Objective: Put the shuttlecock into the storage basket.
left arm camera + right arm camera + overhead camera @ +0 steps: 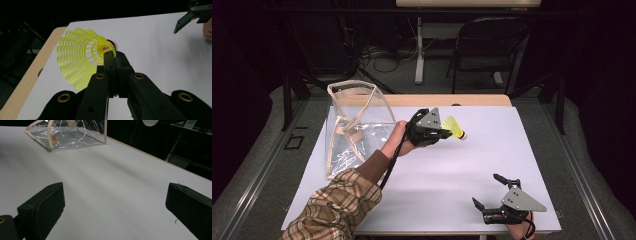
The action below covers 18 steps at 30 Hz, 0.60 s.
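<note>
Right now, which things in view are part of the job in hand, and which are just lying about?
In the job:
- yellow shuttlecock, pinched at its skirt rim by the left tongs
- clear bag, standing open on the white table, the likely destination

Lying about:
- right tongs, open and idle near the table's front edge
- folding chair behind the table

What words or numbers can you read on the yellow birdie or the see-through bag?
Yellow shuttlecock: a small red mark near its cork end, seen in the left gripper view; too small and blurred to read.
Clear bag: a small tan patch inside; no letters can be made out on it.
Left gripper and right gripper: no writing visible.
So nothing here can be quoted as readable text.
</note>
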Each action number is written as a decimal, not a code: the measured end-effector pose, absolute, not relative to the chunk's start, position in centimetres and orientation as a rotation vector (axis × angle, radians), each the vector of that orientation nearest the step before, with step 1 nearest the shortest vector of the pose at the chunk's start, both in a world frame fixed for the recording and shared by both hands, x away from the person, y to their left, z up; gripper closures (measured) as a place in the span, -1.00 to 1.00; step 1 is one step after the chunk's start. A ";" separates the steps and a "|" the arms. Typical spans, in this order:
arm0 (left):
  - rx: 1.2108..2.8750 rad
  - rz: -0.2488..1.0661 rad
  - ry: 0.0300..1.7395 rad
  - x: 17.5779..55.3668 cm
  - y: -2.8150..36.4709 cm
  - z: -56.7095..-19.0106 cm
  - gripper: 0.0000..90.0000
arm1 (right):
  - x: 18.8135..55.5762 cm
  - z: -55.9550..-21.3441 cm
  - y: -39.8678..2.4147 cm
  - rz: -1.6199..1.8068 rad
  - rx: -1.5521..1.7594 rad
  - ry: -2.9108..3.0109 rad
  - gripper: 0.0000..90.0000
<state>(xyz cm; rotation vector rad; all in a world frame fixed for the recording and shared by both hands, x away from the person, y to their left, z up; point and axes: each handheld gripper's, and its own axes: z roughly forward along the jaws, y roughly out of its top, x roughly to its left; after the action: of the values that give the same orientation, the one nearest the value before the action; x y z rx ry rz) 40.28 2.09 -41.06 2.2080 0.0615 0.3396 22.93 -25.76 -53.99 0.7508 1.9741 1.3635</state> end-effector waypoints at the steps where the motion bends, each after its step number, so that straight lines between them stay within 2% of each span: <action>1: 2.211 0.345 0.058 40.3 2.1 -40.9 0.98 | 22.9 -54.0 -25.8 1.364 0.751 1.974 -0.95; 18: 2.183 0.390 0.063 40.8 2.4 -39.1 0.99 | 22.9 -54.0 -25.7 1.365 0.750 1.974 -0.95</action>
<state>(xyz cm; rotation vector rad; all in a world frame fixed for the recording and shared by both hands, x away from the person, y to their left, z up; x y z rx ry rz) 40.76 2.41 -39.11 2.1826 0.0630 0.3902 22.95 -25.75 -54.01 0.7500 1.9736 1.3647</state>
